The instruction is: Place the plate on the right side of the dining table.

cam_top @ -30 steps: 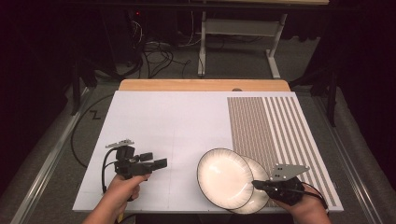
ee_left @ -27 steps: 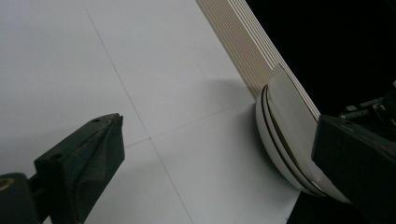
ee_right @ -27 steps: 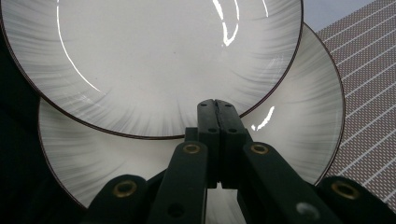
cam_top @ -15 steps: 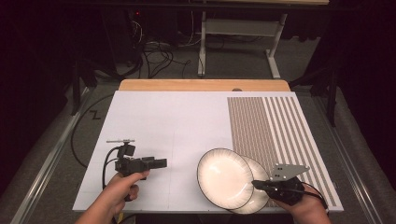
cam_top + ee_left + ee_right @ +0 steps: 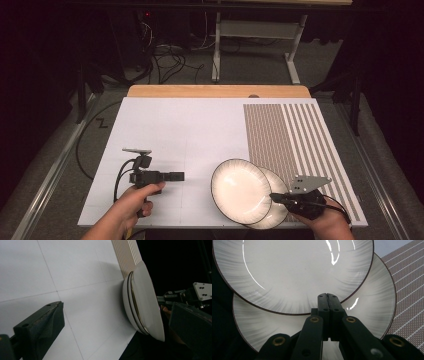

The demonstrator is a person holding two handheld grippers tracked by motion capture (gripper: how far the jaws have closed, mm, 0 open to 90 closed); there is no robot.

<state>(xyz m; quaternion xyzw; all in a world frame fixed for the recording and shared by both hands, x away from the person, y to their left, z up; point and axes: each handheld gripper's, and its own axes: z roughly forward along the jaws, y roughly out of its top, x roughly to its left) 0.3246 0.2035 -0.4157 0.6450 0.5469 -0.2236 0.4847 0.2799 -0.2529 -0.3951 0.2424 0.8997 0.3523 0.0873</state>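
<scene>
1. Right gripper view: right gripper [image 5: 328, 296] is clenched, jaws pressed flat together, tips at the rim of the upper plate [image 5: 292, 272]. That plate overlaps the lower plate [image 5: 372, 305]. Can't tell if the tips are wedged under the rim or just touching it.
2. Change over the last second: almost none. Right hand hasn't moved and the plates sit where they were, at the near right corner of the table. Left gripper [image 5: 179, 176] has levelled out and now points at the plates.
3. Left gripper's jaws are spread wide with nothing between them, well apart from the plates.
4. My read: the right side is propping the upper plate and the left is lined up to come in for its rim. Separation hasn't started.
5. Surface: white mat [image 5: 175, 130], striped panel [image 5: 295, 135] at far right, wooden edge [image 5: 215, 91] at the back.
6. Room: dark, with cables [image 5: 165, 55] on the floor and a metal desk frame [image 5: 250, 30] beyond.
</scene>
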